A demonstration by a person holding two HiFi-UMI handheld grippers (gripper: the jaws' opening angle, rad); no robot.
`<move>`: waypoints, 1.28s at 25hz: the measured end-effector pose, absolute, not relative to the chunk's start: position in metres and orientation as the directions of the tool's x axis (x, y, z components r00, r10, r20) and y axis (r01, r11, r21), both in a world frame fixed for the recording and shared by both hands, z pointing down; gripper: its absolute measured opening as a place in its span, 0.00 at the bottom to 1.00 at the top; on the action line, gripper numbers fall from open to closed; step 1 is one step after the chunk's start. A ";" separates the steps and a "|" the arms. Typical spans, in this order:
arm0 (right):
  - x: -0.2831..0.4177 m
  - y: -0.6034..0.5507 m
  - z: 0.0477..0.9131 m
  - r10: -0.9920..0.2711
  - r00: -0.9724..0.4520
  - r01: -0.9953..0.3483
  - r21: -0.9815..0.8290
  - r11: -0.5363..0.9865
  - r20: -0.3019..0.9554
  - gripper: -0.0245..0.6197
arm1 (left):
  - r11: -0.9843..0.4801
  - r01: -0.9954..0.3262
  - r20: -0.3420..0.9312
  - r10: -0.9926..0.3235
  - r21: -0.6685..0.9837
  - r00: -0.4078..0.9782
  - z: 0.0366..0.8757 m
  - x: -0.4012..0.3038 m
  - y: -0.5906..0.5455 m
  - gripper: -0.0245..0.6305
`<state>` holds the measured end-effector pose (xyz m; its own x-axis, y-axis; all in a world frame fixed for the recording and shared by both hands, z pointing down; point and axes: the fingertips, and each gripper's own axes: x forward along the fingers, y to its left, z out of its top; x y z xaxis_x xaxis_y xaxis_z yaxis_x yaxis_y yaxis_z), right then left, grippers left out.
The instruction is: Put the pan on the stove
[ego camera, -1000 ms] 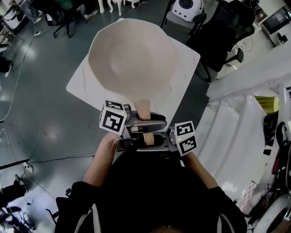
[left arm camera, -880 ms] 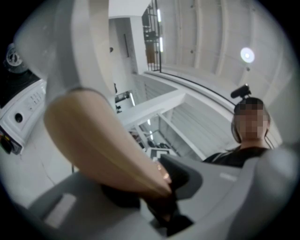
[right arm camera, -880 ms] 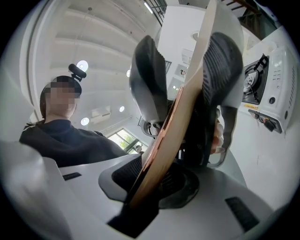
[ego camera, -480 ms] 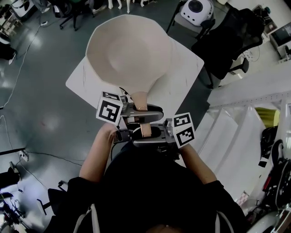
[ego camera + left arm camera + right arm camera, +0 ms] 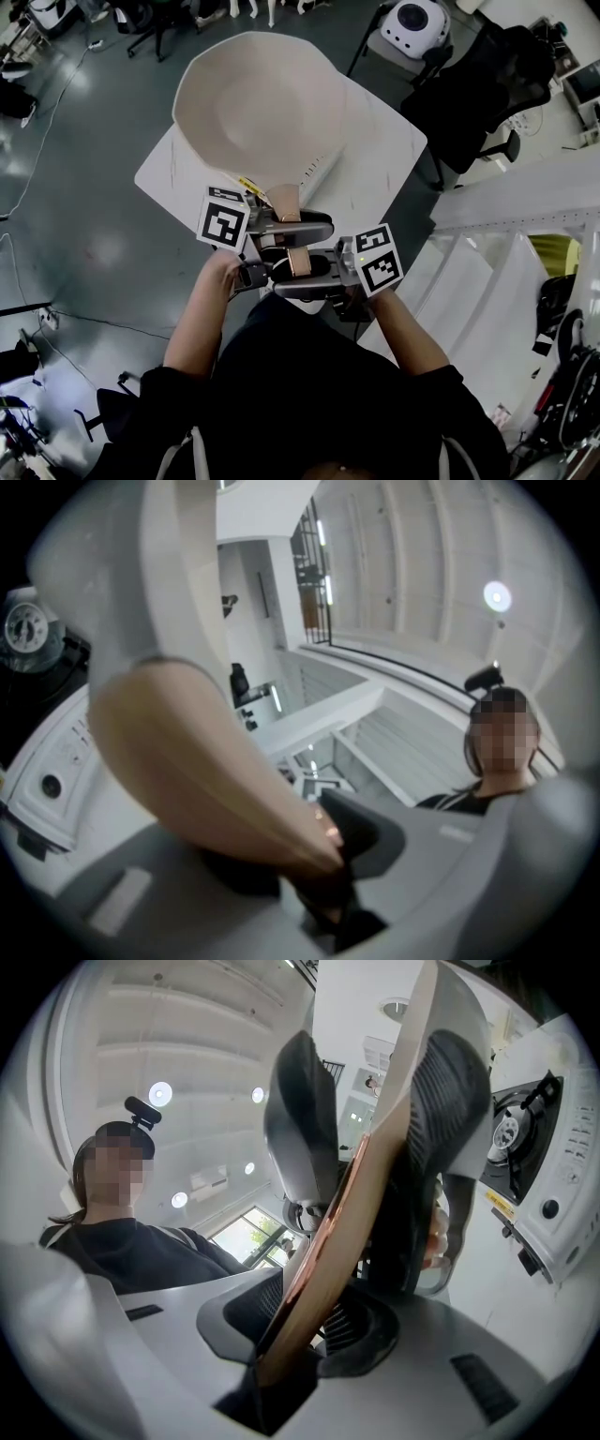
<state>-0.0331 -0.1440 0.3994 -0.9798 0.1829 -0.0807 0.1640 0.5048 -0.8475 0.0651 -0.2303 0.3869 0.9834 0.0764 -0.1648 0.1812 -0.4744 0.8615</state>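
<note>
Pan (image 5: 258, 103) fills much of the head view, over the white stove (image 5: 389, 141). It covers the burner, so I can't tell if its bottom touches. The burner (image 5: 520, 1133) shows only at the edge of the right gripper view. Handle (image 5: 284, 200) points back at me. My left tongs (image 5: 302, 228) clamp it nearer the pan, and my right tongs (image 5: 292, 268) clamp its end. In the left gripper view the blurred handle hides most of the jaws.
</note>
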 end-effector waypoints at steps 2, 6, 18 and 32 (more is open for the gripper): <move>-0.032 -0.151 0.402 0.188 -0.978 0.169 -0.851 0.497 -0.084 0.21 | -0.466 0.178 -0.166 0.069 0.867 0.984 0.390 0.065 -0.238 0.23; -0.031 -0.160 0.408 0.198 -0.976 0.174 -0.861 0.478 -0.087 0.21 | -0.446 0.178 -0.174 0.050 0.877 0.984 0.398 0.065 -0.249 0.22; -0.023 -0.177 0.430 0.204 -0.975 0.172 -0.884 0.436 -0.089 0.21 | -0.407 0.183 -0.190 0.022 0.895 0.981 0.423 0.071 -0.268 0.22; -0.023 -0.175 0.456 0.226 -0.971 0.158 -0.909 0.385 -0.073 0.21 | -0.366 0.197 -0.220 -0.022 0.910 0.975 0.451 0.068 -0.269 0.22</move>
